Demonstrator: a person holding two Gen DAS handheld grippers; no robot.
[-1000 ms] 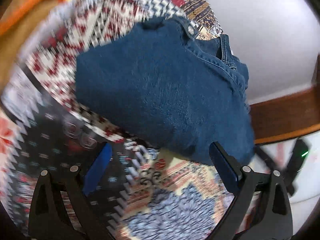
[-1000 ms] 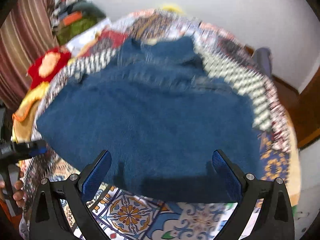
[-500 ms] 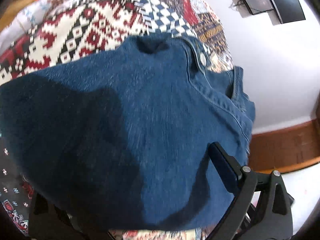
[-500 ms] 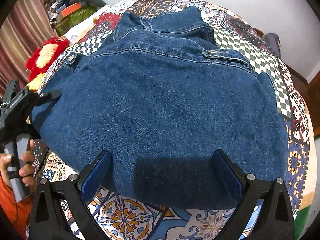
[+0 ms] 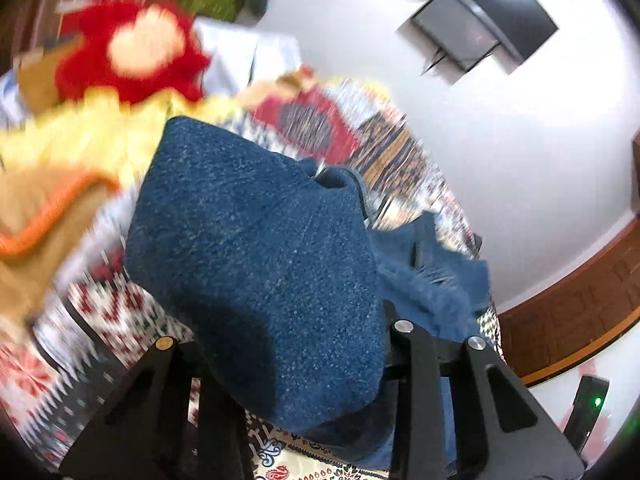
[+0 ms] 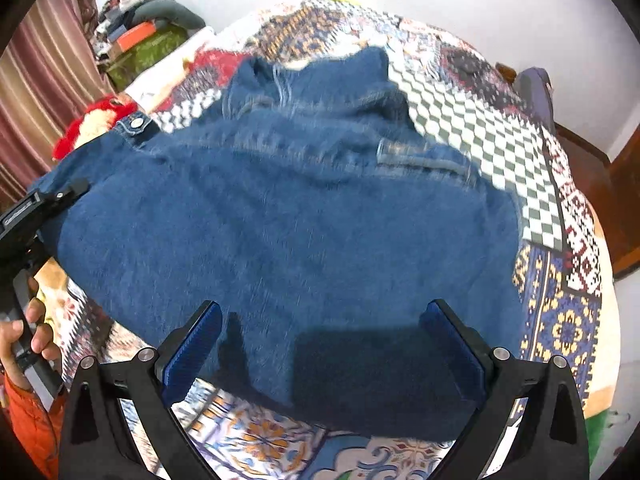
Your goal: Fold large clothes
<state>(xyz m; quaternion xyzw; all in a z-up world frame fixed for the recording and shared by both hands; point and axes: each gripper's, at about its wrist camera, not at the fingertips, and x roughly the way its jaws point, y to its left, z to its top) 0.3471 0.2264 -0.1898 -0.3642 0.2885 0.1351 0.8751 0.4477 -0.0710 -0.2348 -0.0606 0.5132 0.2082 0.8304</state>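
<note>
Our left tongs [image 5: 292, 364] have just been closing and now clench a fold of the denim jacket [image 6: 288, 220], lifted off the patterned bedspread [image 6: 560, 320]. Our right tongs [image 6: 320, 344] stand released over its near hem. Beyond lies a red plush toy [image 5: 132, 52].

Dark blue denim jacket [image 6: 288, 232] fills mid-frame; patchwork bedspread [image 6: 472, 112] shows green-white checks upper right, blue-yellow tiles lower right; red plush toy [image 5: 132, 52] upper left.

The left tool [image 5: 292, 340] has just been closing with denim clamped between its jaws, while the right tool [image 6: 320, 344] hovers with jaws spread wide.
</note>
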